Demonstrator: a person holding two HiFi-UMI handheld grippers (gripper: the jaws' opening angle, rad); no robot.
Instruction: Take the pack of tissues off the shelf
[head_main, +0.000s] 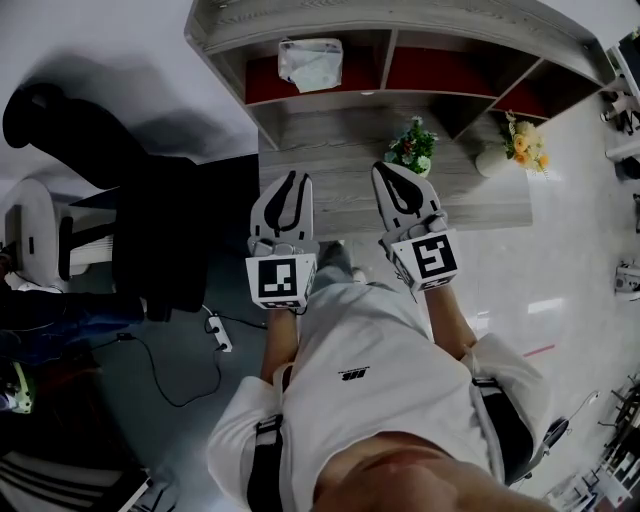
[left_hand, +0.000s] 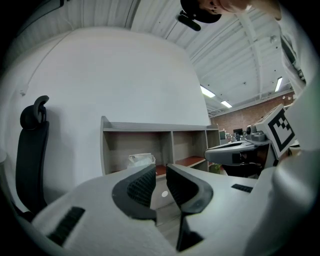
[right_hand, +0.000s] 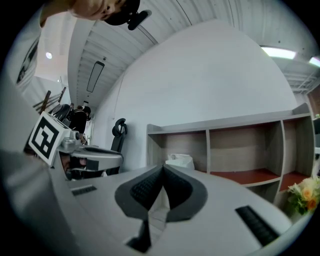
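The pack of tissues is a white, crinkled plastic pack lying in the left compartment of the grey wooden shelf, on its red floor. It also shows as the pack beyond the left jaws and the pack beyond the right jaws. My left gripper hovers over the desk, well short of the shelf, its jaws a narrow gap apart and empty. My right gripper is level with it, to the right, with its tips touching and nothing between them.
A small potted plant stands on the grey desk just ahead of my right gripper. A white vase of yellow flowers is further right. A black office chair stands left of the desk, and a power strip lies on the floor.
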